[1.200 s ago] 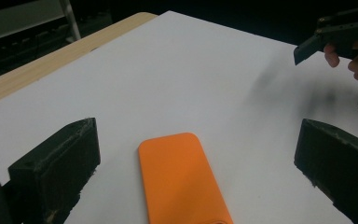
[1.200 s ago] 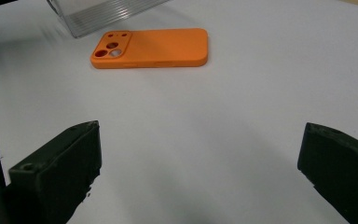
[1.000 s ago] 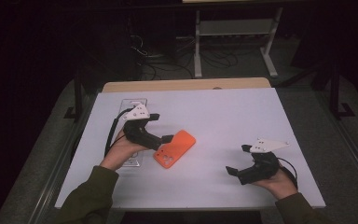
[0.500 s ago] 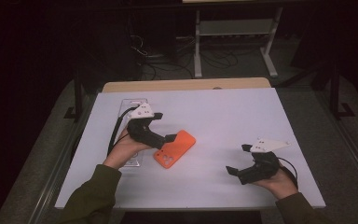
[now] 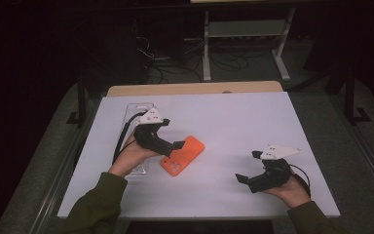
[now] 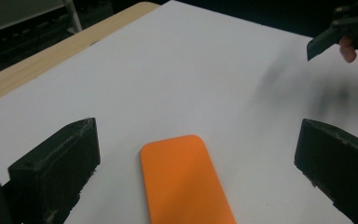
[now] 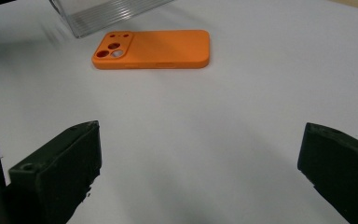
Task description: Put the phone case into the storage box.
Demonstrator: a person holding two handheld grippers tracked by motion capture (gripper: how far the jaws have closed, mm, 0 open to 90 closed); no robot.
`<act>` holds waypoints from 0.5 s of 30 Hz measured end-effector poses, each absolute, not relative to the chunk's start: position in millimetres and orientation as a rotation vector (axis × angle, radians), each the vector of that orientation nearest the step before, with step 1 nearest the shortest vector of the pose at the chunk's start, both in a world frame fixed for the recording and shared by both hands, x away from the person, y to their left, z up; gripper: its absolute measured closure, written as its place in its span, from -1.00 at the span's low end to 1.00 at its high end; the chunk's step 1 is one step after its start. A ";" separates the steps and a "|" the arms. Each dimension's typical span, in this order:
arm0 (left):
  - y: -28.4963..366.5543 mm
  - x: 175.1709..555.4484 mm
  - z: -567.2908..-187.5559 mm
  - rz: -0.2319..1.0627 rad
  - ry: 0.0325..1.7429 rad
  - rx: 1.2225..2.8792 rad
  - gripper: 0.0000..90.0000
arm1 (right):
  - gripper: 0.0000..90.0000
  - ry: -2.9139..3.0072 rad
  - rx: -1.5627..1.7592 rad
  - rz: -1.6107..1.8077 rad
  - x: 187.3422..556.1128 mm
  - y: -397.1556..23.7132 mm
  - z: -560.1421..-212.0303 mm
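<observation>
Orange phone case (image 5: pixel 182 156) flat on the white tabletop (image 5: pixel 233 122), left tool (image 5: pixel 173 139) over it — jaws apart, perhaps not touching, right tool (image 5: pixel 247 166) (also spread) well apart, empty.

No readable text, label, brand, number or sign appears anywhere. The orange phone case (image 5: pixel 182 155), lying back up near the middle of the white worktop (image 5: pixel 233 117), has a plain surface with no logo or lettering; only its camera cut-outs break the colour. The clear plastic tray (image 7: pixel 103 13) by the worktop's left edge carries no print. The grey plates on top of the left gripper (image 5: pixel 168 137) and the right gripper (image 5: pixel 247 166) show small holes but no markings. The black jaws are unmarked too.
</observation>
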State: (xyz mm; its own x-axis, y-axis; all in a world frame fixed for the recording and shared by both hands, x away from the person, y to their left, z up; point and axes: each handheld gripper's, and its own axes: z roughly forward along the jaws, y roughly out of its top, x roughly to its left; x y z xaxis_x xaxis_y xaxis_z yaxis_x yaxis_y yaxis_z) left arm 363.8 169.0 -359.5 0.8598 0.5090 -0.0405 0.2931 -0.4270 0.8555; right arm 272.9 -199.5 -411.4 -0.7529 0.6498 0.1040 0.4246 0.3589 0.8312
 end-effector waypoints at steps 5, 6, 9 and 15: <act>165.5 364.2 -363.3 0.273 0.602 2.084 -1.00 | -1.00 2.378 0.959 1.342 273.1 -199.7 -411.6; 164.9 364.5 -364.0 0.275 0.600 2.096 -1.00 | -1.00 2.379 0.959 1.342 273.1 -199.7 -411.7; 162.7 364.7 -366.7 0.271 0.616 2.113 -1.00 | -1.00 2.379 0.958 1.341 273.1 -199.7 -411.8; 158.7 365.7 -372.5 0.265 0.642 2.155 -1.00 | -1.00 2.380 0.958 1.340 273.0 -199.3 -412.0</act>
State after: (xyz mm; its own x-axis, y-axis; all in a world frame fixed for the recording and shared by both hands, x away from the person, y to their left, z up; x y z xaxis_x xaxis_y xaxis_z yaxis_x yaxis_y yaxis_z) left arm 365.7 158.7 -372.5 0.8459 0.5322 -0.0351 0.3521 -0.5076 0.7864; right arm 273.0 -199.3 -412.0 -0.7539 0.6493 0.1006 0.4225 0.3618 0.8310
